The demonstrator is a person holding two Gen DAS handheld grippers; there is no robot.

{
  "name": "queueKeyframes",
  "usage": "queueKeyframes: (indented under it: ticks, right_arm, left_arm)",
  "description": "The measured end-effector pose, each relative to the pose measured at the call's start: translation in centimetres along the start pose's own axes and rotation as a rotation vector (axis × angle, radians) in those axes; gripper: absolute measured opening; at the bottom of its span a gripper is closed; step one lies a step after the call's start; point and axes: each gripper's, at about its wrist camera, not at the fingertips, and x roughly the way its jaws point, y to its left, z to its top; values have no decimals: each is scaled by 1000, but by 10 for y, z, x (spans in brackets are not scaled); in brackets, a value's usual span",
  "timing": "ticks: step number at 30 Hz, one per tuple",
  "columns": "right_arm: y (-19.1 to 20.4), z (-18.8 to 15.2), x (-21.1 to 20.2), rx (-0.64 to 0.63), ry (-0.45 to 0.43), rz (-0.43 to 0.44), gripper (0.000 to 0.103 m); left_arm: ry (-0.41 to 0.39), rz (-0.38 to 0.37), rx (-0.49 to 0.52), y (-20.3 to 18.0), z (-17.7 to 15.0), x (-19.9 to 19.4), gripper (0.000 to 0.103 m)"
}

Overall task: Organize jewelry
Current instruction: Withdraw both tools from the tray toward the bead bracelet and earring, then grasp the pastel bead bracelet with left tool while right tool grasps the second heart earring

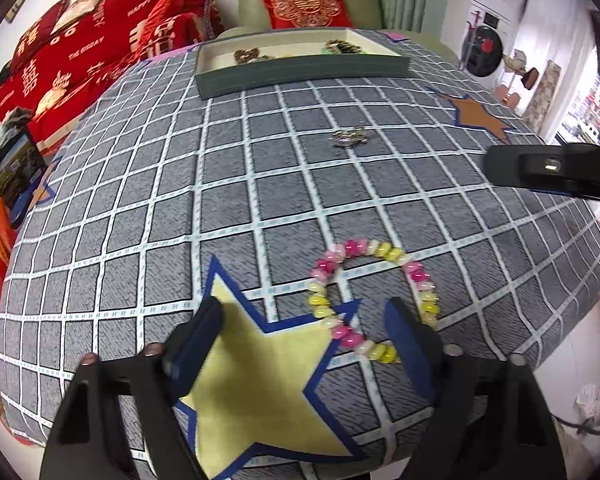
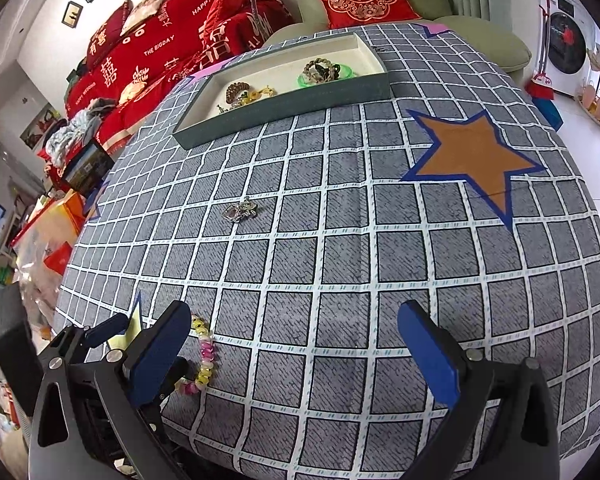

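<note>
Right now the left gripper (image 1: 304,332) hangs low over the checked tablecloth (image 1: 236,184), jaws spread, nothing clamped. The pink-and-yellow bead bracelet (image 1: 374,300) lies flat on the cloth, its near arc between the two blue pads (image 1: 406,344); the right-hand pad sits just beside or over the beads, and contact can't be told. The bracelet's lower-left edge overlaps a tip of the yellow star (image 1: 260,376) printed on the cloth. The right gripper (image 2: 296,344) is also spread wide and empty, over bare cloth to the right of the bracelet. A small silver jewelry piece (image 2: 240,210) lies loose mid-table, well apart from both grippers. The grey tray (image 2: 260,120) sits at the far edge with several bracelets inside, a green one (image 2: 342,72) at its right end. An orange star (image 2: 472,160) lies right of centre.
</note>
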Motion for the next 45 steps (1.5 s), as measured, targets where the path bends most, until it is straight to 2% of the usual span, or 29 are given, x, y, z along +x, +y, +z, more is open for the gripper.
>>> queueKeyframes:
  ticks: [7,9,10,11,14,17,30,33,35,37,42,45]
  right_arm:
    - [1,4,13,-7,18,-12,102]
    - [3,7,16,-14,22,-15,102]
    - [4,8,18,-20,22,-16,102]
    - [6,10,20,-27,24,-19,102]
    - [11,14,27,-40,26,-22,102]
    - [17,19,34,-51,28,-28,102]
    - [49,41,67,-119,28,-57,102]
    - [55,45,74,-130,28,-66,99]
    - [60,46,80,-140,33,-81,92]
    - [62,47,84,-149,28,-100,90]
    - [72,48,89,-201,-1,-154,73]
    - [76,48,89,-233,-22,-187,45]
  left_arm:
    - [-13,-20,11,-8,1,-4,61]
    - [-21,-22,8,-8,2,-5,42]
    - [-22,-20,3,-7,3,-5,38]
    - [-23,-19,-5,-6,3,-5,29]
    - [-27,-41,-49,2,4,-5,21]
    - [-28,-81,-103,13,4,-5,21]
    - [-44,-84,-160,33,5,-14,21]
    - [-51,-85,-165,36,6,-17,21]
    - [-52,-86,-167,37,7,-18,21]
    - [-54,-86,-168,38,8,-18,21]
    - [-54,-88,-171,40,9,-17,21]
    - [-53,-88,-170,40,9,-16,21]
